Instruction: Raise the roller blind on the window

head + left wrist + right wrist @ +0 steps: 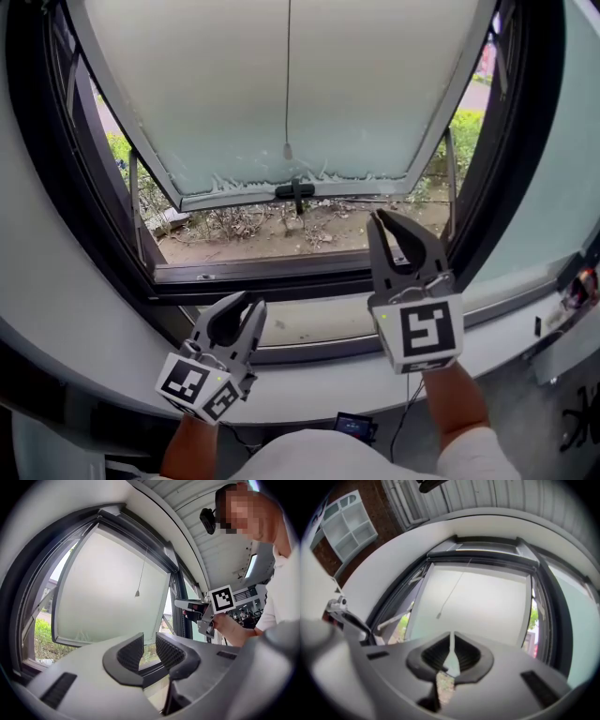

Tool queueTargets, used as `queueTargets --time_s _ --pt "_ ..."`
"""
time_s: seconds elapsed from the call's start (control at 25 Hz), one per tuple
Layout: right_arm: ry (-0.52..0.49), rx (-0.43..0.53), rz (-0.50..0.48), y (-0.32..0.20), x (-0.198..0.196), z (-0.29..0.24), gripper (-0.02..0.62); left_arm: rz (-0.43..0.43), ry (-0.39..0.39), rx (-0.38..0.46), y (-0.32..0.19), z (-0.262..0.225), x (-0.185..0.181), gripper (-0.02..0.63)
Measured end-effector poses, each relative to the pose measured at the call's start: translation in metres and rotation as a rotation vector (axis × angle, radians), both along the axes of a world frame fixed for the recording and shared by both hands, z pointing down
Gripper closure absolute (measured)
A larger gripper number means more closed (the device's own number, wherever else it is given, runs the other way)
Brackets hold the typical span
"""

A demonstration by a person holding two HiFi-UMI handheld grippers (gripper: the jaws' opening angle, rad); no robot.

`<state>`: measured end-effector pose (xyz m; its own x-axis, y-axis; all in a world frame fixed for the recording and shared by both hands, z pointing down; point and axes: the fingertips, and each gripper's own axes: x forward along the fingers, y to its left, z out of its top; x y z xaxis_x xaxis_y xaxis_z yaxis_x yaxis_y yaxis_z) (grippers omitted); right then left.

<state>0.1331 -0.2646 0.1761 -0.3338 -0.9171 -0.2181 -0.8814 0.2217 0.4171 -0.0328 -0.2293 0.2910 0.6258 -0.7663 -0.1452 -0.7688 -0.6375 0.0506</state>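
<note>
Head view, looking steeply down: we stand at a dark-framed window with a gripper in each hand, white sleeves showing at the bottom edge. The pale roller blind fills the upper middle of the frame, drawn down over the pane almost to the black handle at the sash's lower rail. Its thin pull cord hangs down the middle of the fabric and ends in a small weight just above that handle. Below the blind we see bare ground with dry twigs; green shrubs show at the right.

Our left gripper sits at lower left, over the white sill. In the left gripper view its ribbed jaws stand a narrow gap apart with nothing between them, only the window beyond.

Our right gripper is at centre right, higher in the frame, its marker cube facing the camera. In the right gripper view its jaws are drawn almost together, a mere sliver of light between the pads, and they hold nothing. The cord hangs well apart from both grippers, untouched.
</note>
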Motion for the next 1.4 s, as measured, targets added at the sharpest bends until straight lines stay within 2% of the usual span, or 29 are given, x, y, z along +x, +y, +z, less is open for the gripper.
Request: queueTargets --time_s 0.2,0.4,0.6,0.76,1.0,1.2,1.4 --pt "-0.046 -0.097 -0.037 -0.004 0.016 0.033 0.555 -0.024 0.019 -0.036 0.006 0.013 0.01 0.525" --pt "-0.073 -0.14 -0.056 -0.007 0.029 0.053 0.555 -0.041 0.037 -0.047 0.011 0.022 0.017 0.534" --pt "-0.132 -0.196 -0.072 -0.005 0.041 0.075 0.555 -0.068 0.036 -0.071 0.018 0.031 0.023 0.545" --pt "-0.163 -0.278 -0.103 0.005 0.041 0.106 0.555 -0.084 0.032 -0.091 0.025 0.04 0.022 0.551" --pt "-0.169 -0.316 -0.127 0.035 0.037 0.148 0.555 -0.06 0.025 -0.105 0.039 0.049 0.018 0.551" --pt "-0.173 -0.35 -0.094 0.063 0.029 0.17 0.555 -0.032 0.016 -0.131 0.063 0.06 0.003 0.551" --pt "-0.183 -0.39 -0.046 0.099 0.006 0.184 0.555 0.007 0.015 -0.182 0.099 0.076 -0.024 0.551"
